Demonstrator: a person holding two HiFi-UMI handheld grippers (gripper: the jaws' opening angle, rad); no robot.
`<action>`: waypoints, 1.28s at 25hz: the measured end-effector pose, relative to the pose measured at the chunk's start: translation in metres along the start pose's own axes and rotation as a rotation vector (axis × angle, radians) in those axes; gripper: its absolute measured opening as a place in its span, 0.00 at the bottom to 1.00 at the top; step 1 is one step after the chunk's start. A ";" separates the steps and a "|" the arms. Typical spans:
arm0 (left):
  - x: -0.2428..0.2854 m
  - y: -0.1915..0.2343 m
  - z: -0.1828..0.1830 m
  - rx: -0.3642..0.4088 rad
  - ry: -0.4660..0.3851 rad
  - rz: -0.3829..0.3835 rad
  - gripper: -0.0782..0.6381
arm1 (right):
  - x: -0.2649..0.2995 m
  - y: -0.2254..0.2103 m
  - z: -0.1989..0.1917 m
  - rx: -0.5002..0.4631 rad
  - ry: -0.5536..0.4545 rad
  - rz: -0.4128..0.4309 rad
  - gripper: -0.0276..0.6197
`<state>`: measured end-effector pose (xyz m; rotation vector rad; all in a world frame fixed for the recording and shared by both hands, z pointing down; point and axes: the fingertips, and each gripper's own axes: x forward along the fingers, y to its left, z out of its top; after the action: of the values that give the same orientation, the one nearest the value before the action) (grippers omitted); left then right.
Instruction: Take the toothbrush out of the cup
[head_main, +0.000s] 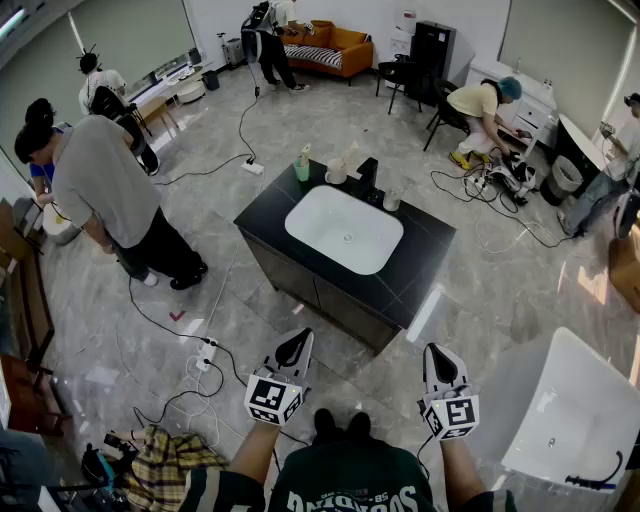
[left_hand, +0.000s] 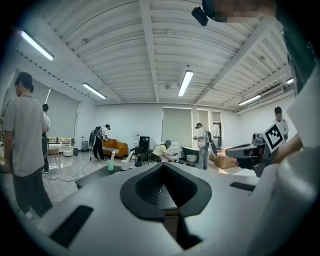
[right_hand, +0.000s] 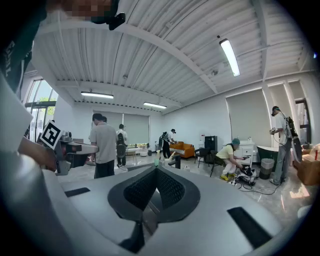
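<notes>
We record left gripper (head_main: 296, 342) and right gripper (head_main: 437, 354), jaws closed and empty, toothbrush (head_main: 304, 152) in green cup (head_main: 302, 171) on vanity (head_main: 268, 218) far corner, well apart from both.

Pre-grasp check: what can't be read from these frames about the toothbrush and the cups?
- Toothbrush: head view, too small. Something stands in both the green cup and the white cup on the black vanity counter; which is the brush is unclear.
- Small clear cup: contents too small, head view.
- Right gripper view: cup bases hidden behind the shut right tongs.
- Left gripper view: cups tiny, far off.
</notes>
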<state>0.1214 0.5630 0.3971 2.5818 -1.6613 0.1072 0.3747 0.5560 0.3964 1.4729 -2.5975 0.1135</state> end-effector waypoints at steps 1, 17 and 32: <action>0.001 0.000 0.001 0.000 -0.001 -0.004 0.12 | 0.001 0.001 0.001 0.005 0.000 -0.002 0.10; 0.014 0.011 0.005 -0.016 -0.016 -0.035 0.12 | 0.033 0.039 0.009 0.038 -0.016 0.071 0.10; 0.004 0.043 -0.007 -0.047 -0.007 -0.089 0.12 | 0.059 0.080 0.000 0.061 0.024 0.059 0.10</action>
<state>0.0843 0.5421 0.4051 2.6189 -1.5288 0.0541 0.2756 0.5471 0.4073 1.4050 -2.6414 0.2182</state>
